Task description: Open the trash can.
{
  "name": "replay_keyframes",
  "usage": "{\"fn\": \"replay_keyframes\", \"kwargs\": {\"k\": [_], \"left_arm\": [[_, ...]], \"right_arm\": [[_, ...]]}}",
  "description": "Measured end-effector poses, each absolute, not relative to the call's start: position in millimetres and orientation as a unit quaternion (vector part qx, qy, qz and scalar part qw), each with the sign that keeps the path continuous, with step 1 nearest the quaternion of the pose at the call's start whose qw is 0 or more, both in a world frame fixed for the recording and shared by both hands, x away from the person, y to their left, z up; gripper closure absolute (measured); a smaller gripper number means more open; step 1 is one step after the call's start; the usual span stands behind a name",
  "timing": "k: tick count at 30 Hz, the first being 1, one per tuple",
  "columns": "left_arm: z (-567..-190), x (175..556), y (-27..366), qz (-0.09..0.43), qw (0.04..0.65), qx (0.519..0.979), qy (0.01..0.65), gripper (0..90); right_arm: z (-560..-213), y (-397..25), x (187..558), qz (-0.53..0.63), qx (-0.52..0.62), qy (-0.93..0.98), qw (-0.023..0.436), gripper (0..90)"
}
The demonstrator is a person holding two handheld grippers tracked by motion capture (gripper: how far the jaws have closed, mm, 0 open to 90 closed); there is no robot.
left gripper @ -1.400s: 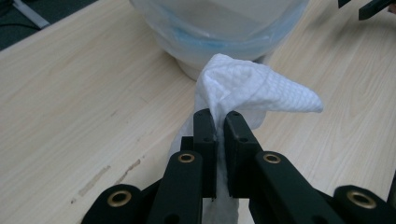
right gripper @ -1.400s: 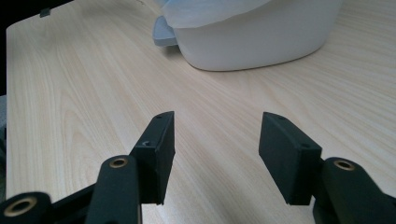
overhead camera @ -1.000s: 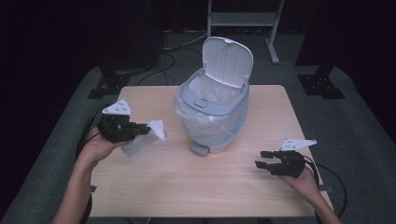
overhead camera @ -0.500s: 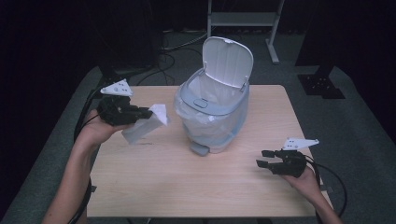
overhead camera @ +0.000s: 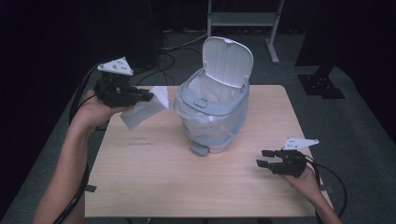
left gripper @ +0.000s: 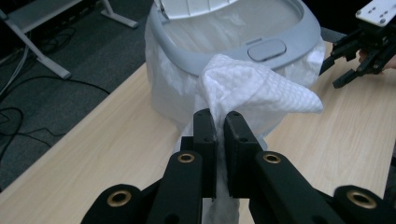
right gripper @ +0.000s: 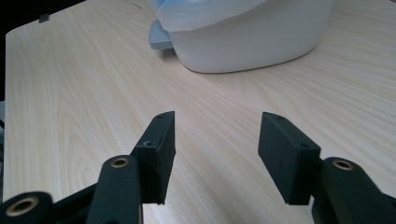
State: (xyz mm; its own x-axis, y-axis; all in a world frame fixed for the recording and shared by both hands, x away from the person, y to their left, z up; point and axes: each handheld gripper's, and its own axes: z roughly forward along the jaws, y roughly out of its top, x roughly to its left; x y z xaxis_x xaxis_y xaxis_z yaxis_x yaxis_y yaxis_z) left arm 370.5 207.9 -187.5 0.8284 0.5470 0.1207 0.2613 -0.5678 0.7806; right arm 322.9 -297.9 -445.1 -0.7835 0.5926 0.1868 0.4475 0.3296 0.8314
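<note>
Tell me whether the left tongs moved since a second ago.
Yes. The left tongs, shut on the paper towel, rose and moved farther up the table's left edge, nearer the bin's rim.

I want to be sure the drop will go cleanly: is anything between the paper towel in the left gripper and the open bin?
Nothing visible blocks it. The left gripper holds the paper towel just beside the bin, whose lid stands open above the lined opening.

Item count:
- 1x light wooden counter.
- 1x grey-white plastic pedal bin w/ hinged lid, 1x clear plastic liner bag fitted in it.
- 1x white embossed paper towel.
- 2x black two-jaw grippers: left gripper, right gripper.
- 1x grey metal stand, on floor behind counter.
</note>
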Motion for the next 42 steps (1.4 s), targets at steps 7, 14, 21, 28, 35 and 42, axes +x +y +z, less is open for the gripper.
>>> {"fn": "replay_keyframes", "kwargs": {"k": [7,14,21,28,35,42], "left_arm": [[-169,374,201,0.187,0.401,0.868,0.225,84.9],[-151,381,190,0.191,0.401,0.870,0.213,84.9],[-137,390,171,0.192,0.399,0.874,0.198,84.9],[-128,400,150,0.190,0.398,0.879,0.179,84.9],[-123,412,133,0.183,0.397,0.883,0.170,84.9],[-119,423,116,0.179,0.398,0.886,0.159,84.9]], "right_arm": [[-447,-298,324,0.482,0.322,0.812,0.073,45.5],[-447,-299,324,0.485,0.324,0.809,0.075,45.7],[-446,-301,324,0.486,0.326,0.808,0.076,45.6],[-447,-304,323,0.488,0.329,0.805,0.076,45.6],[-446,-306,324,0.491,0.329,0.803,0.076,45.6],[-446,-307,324,0.495,0.333,0.799,0.074,45.6]]}}
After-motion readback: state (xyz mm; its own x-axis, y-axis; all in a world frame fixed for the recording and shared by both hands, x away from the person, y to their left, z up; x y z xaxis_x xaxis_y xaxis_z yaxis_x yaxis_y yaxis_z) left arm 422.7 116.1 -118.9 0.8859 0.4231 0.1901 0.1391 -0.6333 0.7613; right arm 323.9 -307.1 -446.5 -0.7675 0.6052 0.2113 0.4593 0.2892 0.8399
